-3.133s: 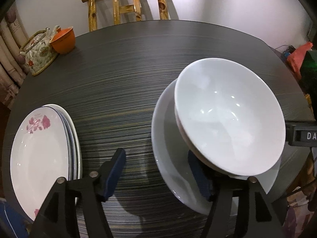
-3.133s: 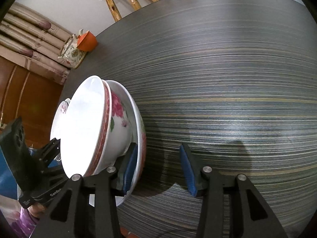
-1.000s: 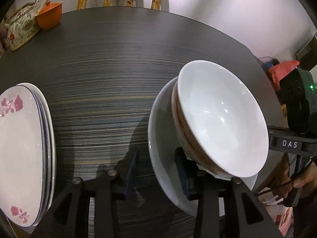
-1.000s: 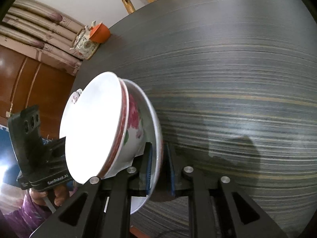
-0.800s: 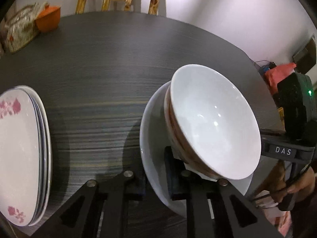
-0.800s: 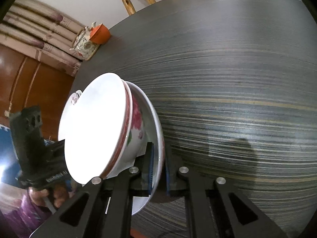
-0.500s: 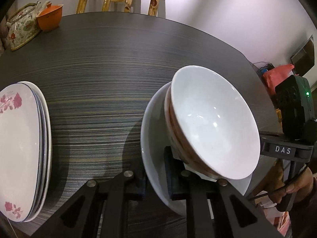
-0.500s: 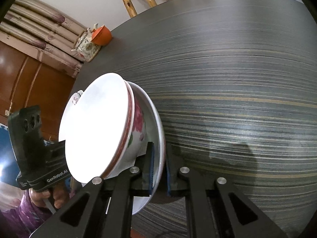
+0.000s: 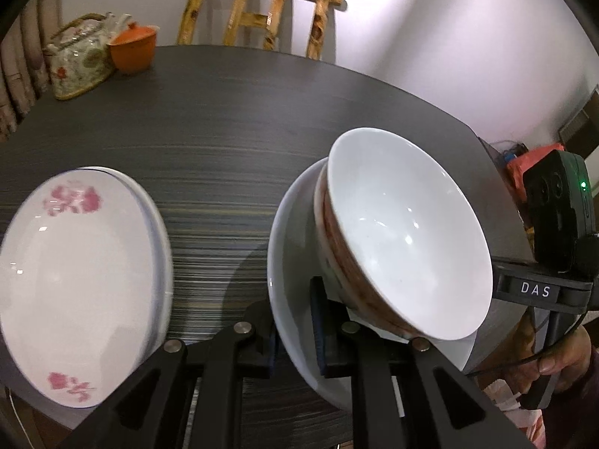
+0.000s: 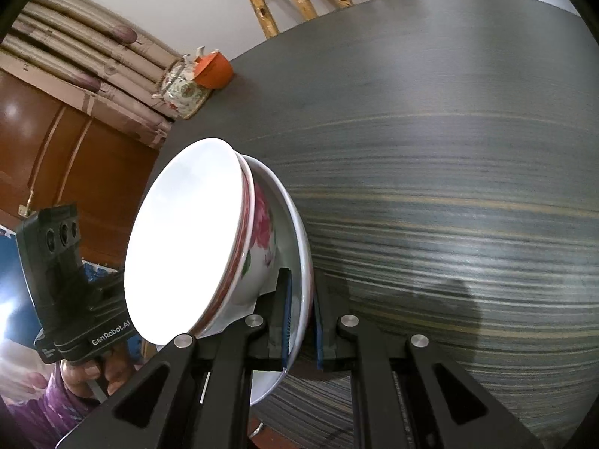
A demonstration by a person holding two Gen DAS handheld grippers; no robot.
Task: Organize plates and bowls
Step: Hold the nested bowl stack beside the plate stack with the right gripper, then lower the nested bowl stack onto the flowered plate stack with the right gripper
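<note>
Left claw (image 9: 295, 327): clamped on rim of round white plate (image 9: 288, 262).
Right claw (image 10: 301, 323): clamped on same plate's opposite rim.
Plate load: red-banded floral white bowl (image 9: 404, 235).
Beside: rose-printed plates (image 9: 75, 277), dark counter (image 9: 224, 123).

Place: a home dining room.
Showing it: round dark wood-grain table (image 9: 224, 119), rustic wooden chair (image 9: 258, 11), floral ceramic teapot (image 9: 76, 61) sitting near the edge.

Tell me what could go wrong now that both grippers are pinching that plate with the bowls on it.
1. The stacked bowls sit loose on the white plate, unclamped; a tilt could slide them off.
2. The left gripper and right gripper hold only thin rim; it might slip.
3. The flowered plates are close, so a swing could knock them.
</note>
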